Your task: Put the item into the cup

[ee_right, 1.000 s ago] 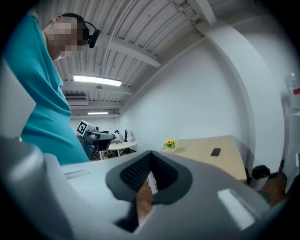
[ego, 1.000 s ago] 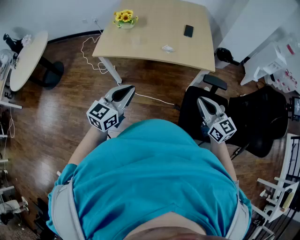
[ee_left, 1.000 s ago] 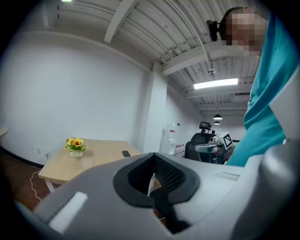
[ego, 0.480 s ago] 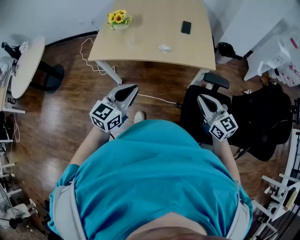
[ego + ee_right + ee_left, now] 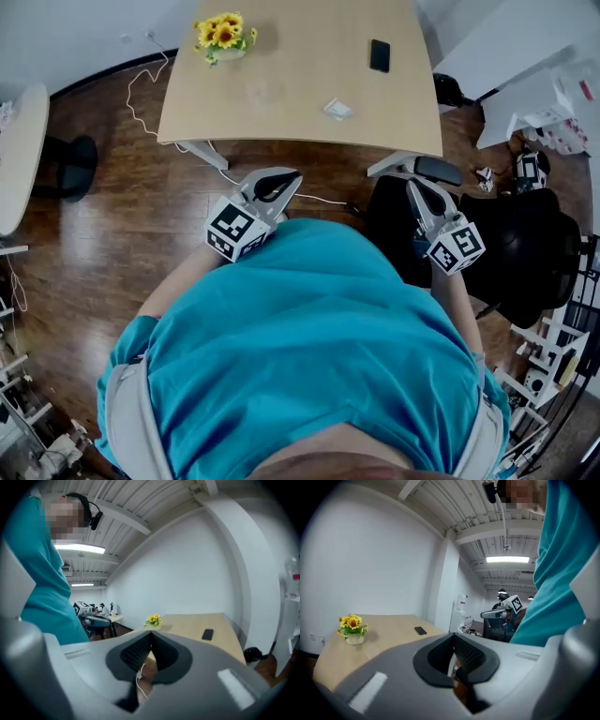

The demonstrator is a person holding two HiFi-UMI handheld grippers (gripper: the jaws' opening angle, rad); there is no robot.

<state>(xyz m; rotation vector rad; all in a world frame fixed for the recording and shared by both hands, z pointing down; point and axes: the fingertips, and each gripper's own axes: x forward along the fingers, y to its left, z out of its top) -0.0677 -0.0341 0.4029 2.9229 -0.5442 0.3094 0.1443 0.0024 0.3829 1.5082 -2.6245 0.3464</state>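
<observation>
A light wooden table (image 5: pixel 300 103) stands ahead of me. On it lies a small white item (image 5: pixel 337 110), and a faint clear shape that may be the cup (image 5: pixel 265 91) sits left of it. My left gripper (image 5: pixel 291 176) is held in front of the person's teal shirt, short of the table's near edge, jaws shut and empty. My right gripper (image 5: pixel 416 184) hovers over the chair, also shut with nothing in it. In the left gripper view the left gripper (image 5: pixel 452 637) points across the table; the right gripper (image 5: pixel 151 639) points the same way.
A pot of sunflowers (image 5: pixel 223 36) and a black phone (image 5: pixel 379 55) are on the table too. A black office chair (image 5: pixel 511 258) stands at the right, a round side table (image 5: pixel 14 150) at the left. A white cable (image 5: pixel 141 89) trails over the wooden floor.
The person has stepped toward the table, which now lies closer and more central. Both grippers have moved forward with the body and stay shut.
</observation>
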